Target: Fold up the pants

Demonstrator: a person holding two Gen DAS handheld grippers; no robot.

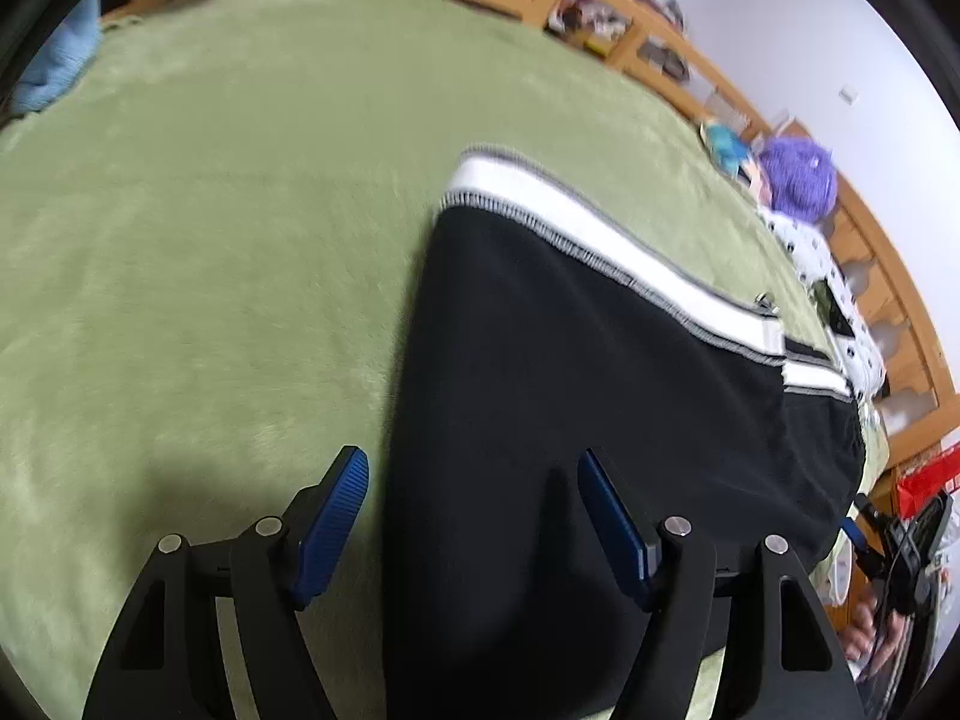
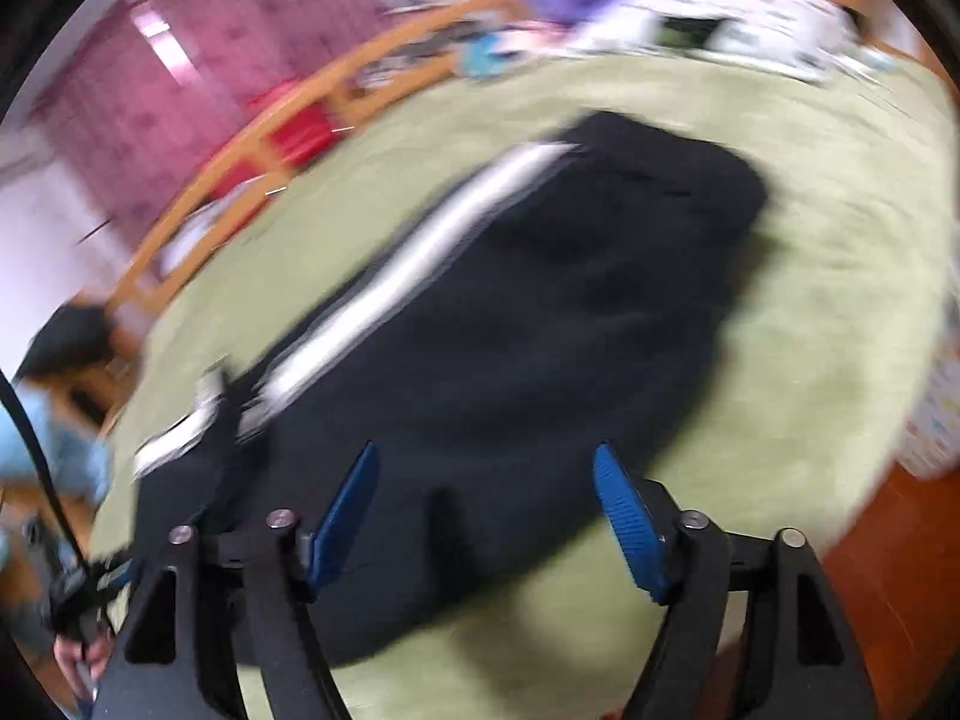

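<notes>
- Green blanket (image 1: 198, 228) covers the bed, with black pants (image 1: 570, 372) lying flat on it, white side stripe (image 1: 606, 240) up.
- Left gripper (image 1: 474, 510) hovers, jaws apart, empty.
- Right gripper (image 2: 486, 504) likewise spread, gripping nothing.

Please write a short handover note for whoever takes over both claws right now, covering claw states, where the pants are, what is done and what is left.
Left claw: open, nothing held, above the near left edge of the pants.
Right claw: open, empty, over the near end of the pants; this view is motion-blurred.
Pants: black with a white side stripe, lying flat on the green blanket, apparently already folded lengthwise, one leg on the other.
Left: probably fold them across and tidy; neither claw has a grip yet.
</notes>
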